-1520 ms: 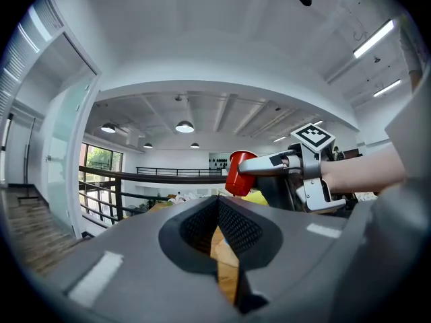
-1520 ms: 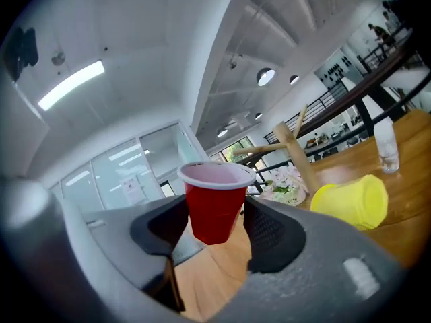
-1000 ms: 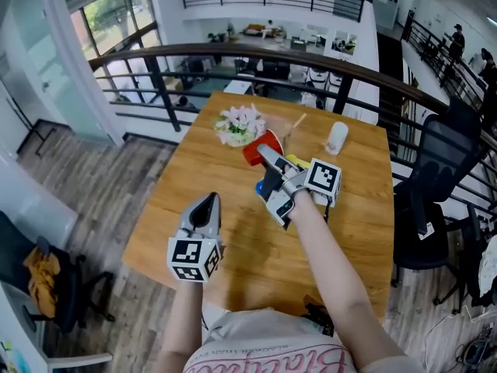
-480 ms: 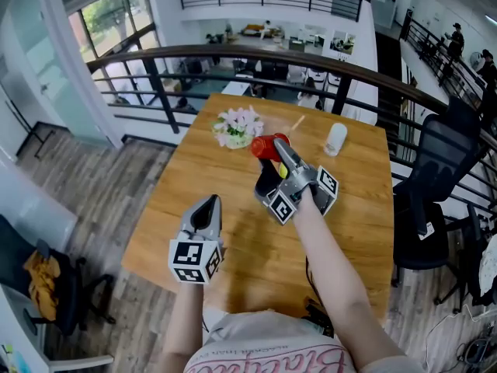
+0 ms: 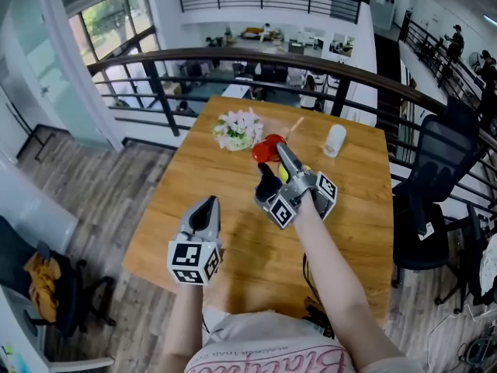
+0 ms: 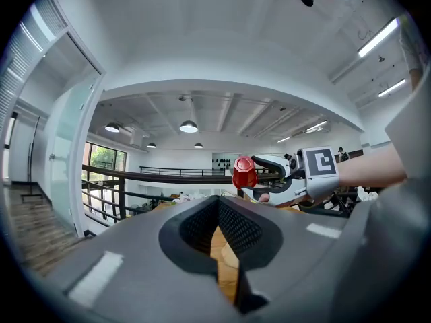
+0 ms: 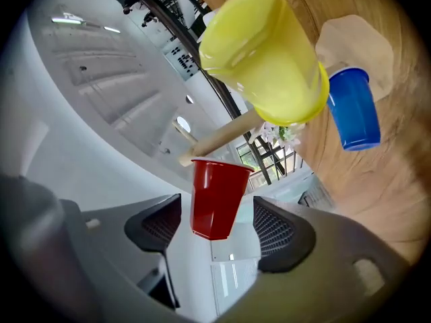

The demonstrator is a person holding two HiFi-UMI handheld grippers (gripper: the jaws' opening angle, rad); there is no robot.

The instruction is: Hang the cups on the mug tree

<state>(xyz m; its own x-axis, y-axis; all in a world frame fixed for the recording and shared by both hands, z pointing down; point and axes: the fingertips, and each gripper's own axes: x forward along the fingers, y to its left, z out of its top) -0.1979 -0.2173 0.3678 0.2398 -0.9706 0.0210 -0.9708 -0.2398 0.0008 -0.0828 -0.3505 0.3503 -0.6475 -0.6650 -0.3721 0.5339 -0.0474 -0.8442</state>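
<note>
Left gripper [image 6: 217,214]: jaws pressed together, nothing between them. It's held level over the near-left part of the table [image 5: 175,200], well apart from the cups.

Right gripper [image 7: 221,242]: jaws spread and have just been opening. The red cup [image 7: 217,197] sits between them, with a gap on both sides and neither pad touching it.

The red cup's rim is up against the tip of a wooden mug tree peg [image 7: 225,133]. Can't tell whether the peg goes into the mouth. From the head view the tree stands around the middle of the far half of the table.

Also on the tree:
- yellow cup [image 7: 262,52], higher on the same peg line as seen from the right gripper view
- blue cup [image 7: 353,110], just beside the yellow one on the side towards the tabletop

Only the outer walls of the cups show, so contents unreadable.

Elsewhere on the table:
- bunch of pale flowers [image 5: 238,127] towards the far-left corner; its container isn't discernible
- white cup [image 5: 335,139] standing alone near the far-right corner
</note>
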